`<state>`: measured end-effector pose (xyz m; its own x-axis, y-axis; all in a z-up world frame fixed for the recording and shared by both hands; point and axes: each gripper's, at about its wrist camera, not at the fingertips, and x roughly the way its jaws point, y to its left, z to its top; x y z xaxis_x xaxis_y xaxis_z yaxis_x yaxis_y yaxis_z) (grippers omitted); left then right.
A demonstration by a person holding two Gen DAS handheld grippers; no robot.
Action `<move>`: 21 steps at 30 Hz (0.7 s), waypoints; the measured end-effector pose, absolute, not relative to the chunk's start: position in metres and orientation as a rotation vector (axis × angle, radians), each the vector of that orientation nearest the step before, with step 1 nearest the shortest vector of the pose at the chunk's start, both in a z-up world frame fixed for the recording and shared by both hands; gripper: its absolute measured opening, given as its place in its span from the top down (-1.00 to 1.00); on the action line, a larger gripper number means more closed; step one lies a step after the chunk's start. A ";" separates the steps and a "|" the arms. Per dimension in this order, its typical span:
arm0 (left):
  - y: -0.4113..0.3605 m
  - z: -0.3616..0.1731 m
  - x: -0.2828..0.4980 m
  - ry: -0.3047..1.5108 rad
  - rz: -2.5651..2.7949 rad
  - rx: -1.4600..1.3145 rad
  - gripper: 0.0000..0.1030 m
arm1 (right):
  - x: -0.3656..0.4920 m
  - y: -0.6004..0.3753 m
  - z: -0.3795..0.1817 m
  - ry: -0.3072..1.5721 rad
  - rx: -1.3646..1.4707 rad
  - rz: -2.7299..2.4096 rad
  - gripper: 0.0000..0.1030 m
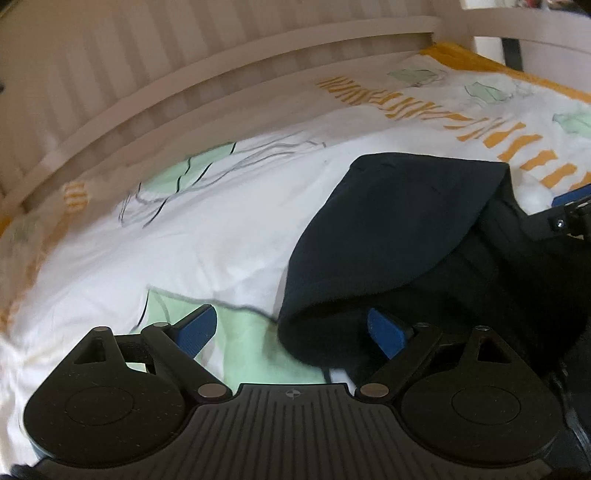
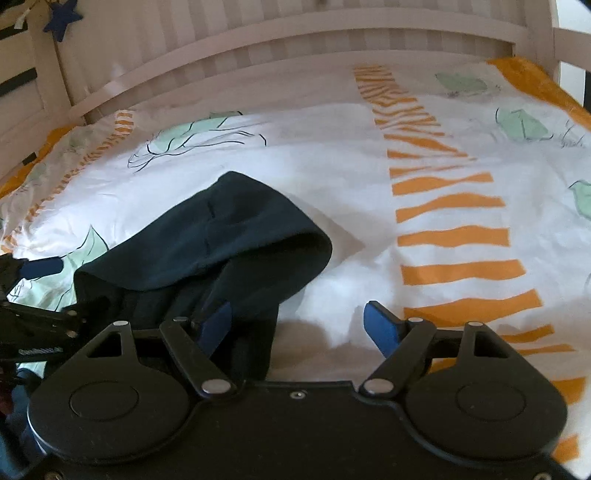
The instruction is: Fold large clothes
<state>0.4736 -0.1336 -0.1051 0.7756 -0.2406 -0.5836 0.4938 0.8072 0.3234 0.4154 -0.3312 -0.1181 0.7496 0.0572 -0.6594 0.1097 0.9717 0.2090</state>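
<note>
On the bedspread [image 2: 369, 177], dark garment [image 2: 207, 243], folded edge toward headboard, between two gaping grippers [image 1: 291, 328] [image 2: 301, 328].

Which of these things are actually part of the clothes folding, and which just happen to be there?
Part of the job:
- dark navy fabric garment
- left gripper
- right gripper

Just there:
- white bedcover with orange stripes and green leaves
- pale wooden slatted bed rail
- dark blue star

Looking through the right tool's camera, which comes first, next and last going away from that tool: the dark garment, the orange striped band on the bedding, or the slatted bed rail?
1. Dark garment: nearest, lying at the left finger of the right tool.
2. Orange striped band: farther out, running away on the right.
3. Slatted bed rail: farthest, across the top behind the bedding.
</note>
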 end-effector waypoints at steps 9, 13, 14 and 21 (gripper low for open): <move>-0.111 -0.086 0.506 0.526 -0.230 0.234 -0.60 | 0.425 -0.331 -0.119 0.716 0.253 -0.029 -0.57; -0.068 -0.085 0.516 0.593 -0.236 0.082 -0.61 | 0.428 -0.324 -0.111 0.700 0.203 -0.017 -0.56; -0.063 -0.087 0.514 0.593 -0.232 0.105 -0.61 | 0.428 -0.321 -0.109 0.691 0.188 -0.012 -0.56; -0.051 -0.099 0.512 0.608 -0.243 0.094 -0.61 | 0.438 -0.309 -0.101 0.655 -0.010 -0.103 -0.24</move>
<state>0.5121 -0.0507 -0.0985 0.7932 -0.1981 -0.5758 0.2530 0.9673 0.0158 0.4379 -0.3088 -0.1011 0.7882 -0.0982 -0.6075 0.0921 0.9949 -0.0413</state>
